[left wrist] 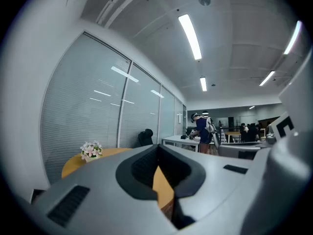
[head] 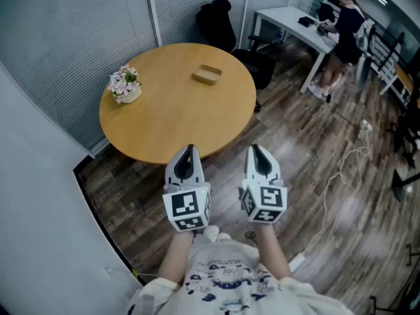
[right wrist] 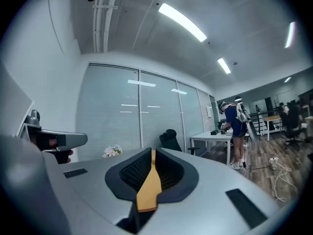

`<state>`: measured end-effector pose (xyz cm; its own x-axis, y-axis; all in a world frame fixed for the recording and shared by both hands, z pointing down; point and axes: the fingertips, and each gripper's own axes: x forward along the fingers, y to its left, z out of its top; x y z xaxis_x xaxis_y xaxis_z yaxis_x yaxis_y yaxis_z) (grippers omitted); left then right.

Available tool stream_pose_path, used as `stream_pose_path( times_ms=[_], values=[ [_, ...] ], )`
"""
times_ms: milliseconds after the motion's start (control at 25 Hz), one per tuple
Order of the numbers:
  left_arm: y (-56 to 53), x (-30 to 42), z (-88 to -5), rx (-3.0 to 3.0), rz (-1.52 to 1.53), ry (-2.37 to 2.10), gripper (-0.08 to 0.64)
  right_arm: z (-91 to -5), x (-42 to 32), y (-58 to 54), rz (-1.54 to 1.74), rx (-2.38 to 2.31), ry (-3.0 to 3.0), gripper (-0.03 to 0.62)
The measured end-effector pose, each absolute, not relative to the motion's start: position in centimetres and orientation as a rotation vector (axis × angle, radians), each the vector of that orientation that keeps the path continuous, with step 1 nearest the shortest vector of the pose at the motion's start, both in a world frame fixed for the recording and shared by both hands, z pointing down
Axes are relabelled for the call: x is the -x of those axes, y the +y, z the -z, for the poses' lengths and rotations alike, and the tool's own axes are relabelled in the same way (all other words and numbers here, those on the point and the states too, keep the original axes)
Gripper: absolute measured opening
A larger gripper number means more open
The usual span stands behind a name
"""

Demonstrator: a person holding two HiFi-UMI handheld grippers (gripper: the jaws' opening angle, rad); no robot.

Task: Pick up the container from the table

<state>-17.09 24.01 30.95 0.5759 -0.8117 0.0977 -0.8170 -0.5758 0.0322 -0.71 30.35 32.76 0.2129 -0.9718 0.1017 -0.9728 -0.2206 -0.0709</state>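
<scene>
Nearest the head camera is the person's printed shirt [head: 226, 284], with both forearms reaching forward from it. Left gripper [head: 188, 155] and right gripper [head: 256, 155] are held side by side, apart from each other, over the wood floor [head: 295, 130] at the near edge of the round wooden table [head: 164, 123]. Each carries its marker cube facing the camera.

Left gripper view: the fingers [left wrist: 142, 168] are closed to the tip, with only a thin wedge of table top showing lower down between the dark pads. Nothing is held. Right gripper view: the fingers [right wrist: 129, 173] are drawn together to a narrow slit, through which a strip of table top shows. Nothing is held.

Container [head: 207, 74]: a small, shallow tan tray, lying flat on the far half of the table, well apart from both grippers and untouched. It stands alone, well to the right of a small pot of pink and white flowers [head: 125, 84], which sits near the table's left rim. I cannot make out the container in either gripper view; the flowers show in both.

Surroundings: a black office chair [head: 220, 21] stands just behind the table against the blind-covered glass wall [head: 79, 38]. A white desk [head: 289, 21] is at upper right, with a second person [head: 342, 35] standing at it. White cable [head: 348, 166] lies loose on the floor to the right
</scene>
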Motion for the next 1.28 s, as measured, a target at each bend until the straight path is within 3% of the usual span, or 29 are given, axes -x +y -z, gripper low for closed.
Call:
stream_pose_path(
  times_ms=[1280],
  values=[
    [13.8,15.1,-35.1,-2.678,-0.185,-1.366,0.003,-37.2,-1.6,20.7,-0.302,-2.454,-1.906,0.028]
  ],
)
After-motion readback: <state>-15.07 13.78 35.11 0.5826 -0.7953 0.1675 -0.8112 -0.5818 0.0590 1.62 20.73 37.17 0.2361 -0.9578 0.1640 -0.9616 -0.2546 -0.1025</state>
